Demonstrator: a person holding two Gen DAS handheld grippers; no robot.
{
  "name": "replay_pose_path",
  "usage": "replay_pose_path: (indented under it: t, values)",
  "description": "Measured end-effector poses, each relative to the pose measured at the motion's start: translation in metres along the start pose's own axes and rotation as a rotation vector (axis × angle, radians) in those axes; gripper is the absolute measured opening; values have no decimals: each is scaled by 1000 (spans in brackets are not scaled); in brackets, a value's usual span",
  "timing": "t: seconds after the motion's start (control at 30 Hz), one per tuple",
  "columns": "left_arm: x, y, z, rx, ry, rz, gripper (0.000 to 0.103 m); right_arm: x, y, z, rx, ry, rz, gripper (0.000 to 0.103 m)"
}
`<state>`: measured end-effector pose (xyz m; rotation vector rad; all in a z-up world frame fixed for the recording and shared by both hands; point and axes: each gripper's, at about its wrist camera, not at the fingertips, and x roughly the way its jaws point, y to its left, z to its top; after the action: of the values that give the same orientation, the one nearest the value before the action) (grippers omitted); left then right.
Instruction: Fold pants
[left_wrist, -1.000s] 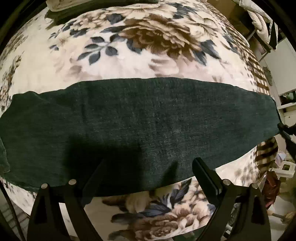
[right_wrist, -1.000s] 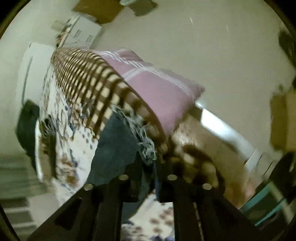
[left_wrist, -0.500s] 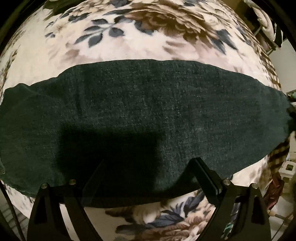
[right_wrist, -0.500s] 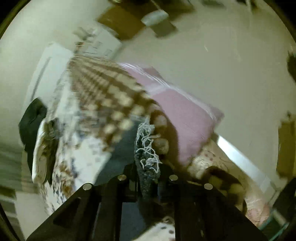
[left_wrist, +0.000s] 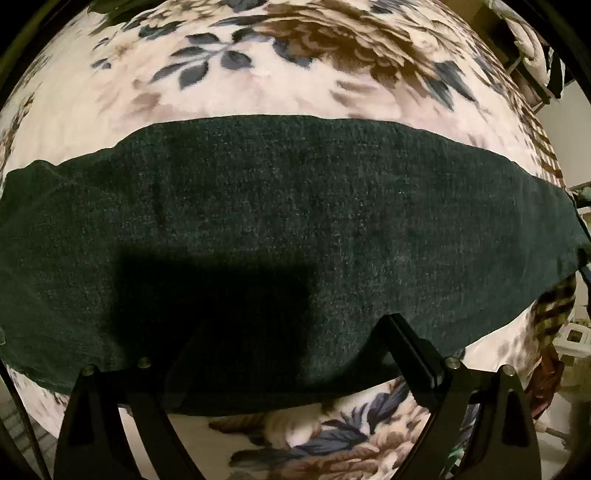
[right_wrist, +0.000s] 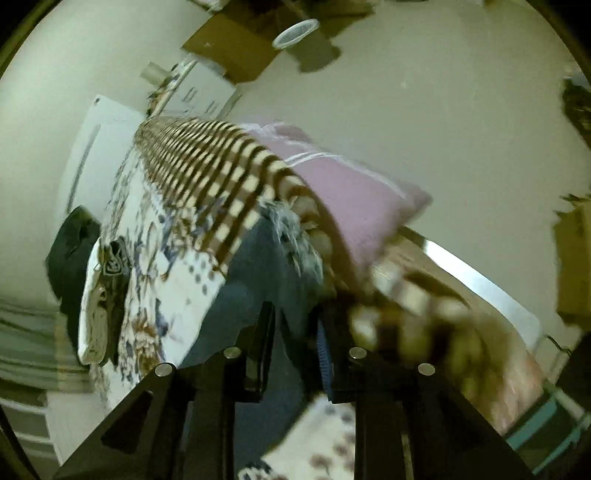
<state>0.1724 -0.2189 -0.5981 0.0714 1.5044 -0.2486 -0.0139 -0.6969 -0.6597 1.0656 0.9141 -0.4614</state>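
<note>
Dark jeans (left_wrist: 295, 229) lie flat as one long band across a floral blanket (left_wrist: 258, 74) in the left wrist view. My left gripper (left_wrist: 291, 343) is open and hovers low over the near edge of the jeans, casting a shadow on them. In the right wrist view my right gripper (right_wrist: 295, 325) has its fingers (right_wrist: 264, 332) a little apart around the frayed hem end of the jeans (right_wrist: 280, 258). The cloth runs between the fingers; the view is blurred by motion.
A brown checked blanket (right_wrist: 207, 173) and a pink pillow (right_wrist: 354, 199) lie at the bed's end. Folded clothes (right_wrist: 99, 280) and a dark garment (right_wrist: 70, 251) sit at the far side. A metal bed rail (right_wrist: 480, 273) runs at the right.
My left gripper has moved closer over the jeans, which fill more of the view. My right gripper, shut on the frayed hem before, now has its fingers a little apart and has swung.
</note>
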Motion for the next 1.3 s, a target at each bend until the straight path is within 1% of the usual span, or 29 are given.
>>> replay_pose_path:
  t: [0.03,0.07,0.1,0.13,0.17,0.2,0.23,0.27,0.33,0.37,0.43,0.5,0.57,0.63,0.73,0.77,0.83,0.93,1.0,1.07,1.13,1.2,1.3]
  values:
    - [0,-1,0,0,0,1,94,-7,-5,-5,23,-13,3,24]
    - [-1,-2,0,-3,1,2,94,-13,-11,-12,55,-20,11,27]
    - [0,-2,0,-6,1,3,94,-15,-18,-18,84,-15,30,39]
    - [1,-2,-2,-9,1,6,94,-12,-24,-23,111,3,64,47]
    - [1,-4,-3,-9,2,10,95,-5,-31,-27,141,27,86,61]
    - [3,-5,-3,-6,4,11,96,6,-35,-29,165,49,121,62]
    - [4,-7,-2,-1,7,9,100,19,-36,-29,176,77,169,62]
    - [8,-9,-1,5,12,8,102,29,-37,-28,177,95,177,62]
    - [14,-12,0,18,23,19,103,52,-34,-21,168,108,157,62]
    - [16,-12,0,19,26,23,103,64,-34,-14,163,100,117,62]
    - [19,-13,2,17,30,24,103,74,-32,-6,167,93,128,62]
    - [21,-13,1,13,30,22,103,75,-23,0,160,75,159,61]
    - [22,-15,0,11,25,22,103,66,-6,0,87,51,180,60]
    - [22,-16,-1,12,21,23,103,57,3,-4,34,46,172,58]
    - [22,-15,-3,13,22,24,103,43,10,-14,-26,43,158,51]
    - [23,-14,-3,13,25,24,103,40,12,-17,-35,42,167,47]
    - [24,-15,-3,13,28,24,103,36,15,-24,-39,41,173,47]
    - [19,-12,-1,14,31,24,103,40,15,-27,-20,36,155,47]
    - [20,-12,1,14,35,26,103,49,8,-18,13,22,124,47]
    - [20,-12,3,14,36,25,103,58,-4,-5,67,15,143,47]
    - [20,-12,3,13,34,25,103,67,-4,7,84,22,159,49]
    - [21,-13,4,10,32,26,103,71,3,12,48,29,163,49]
    - [22,-12,4,3,35,21,103,57,21,5,-36,11,205,44]
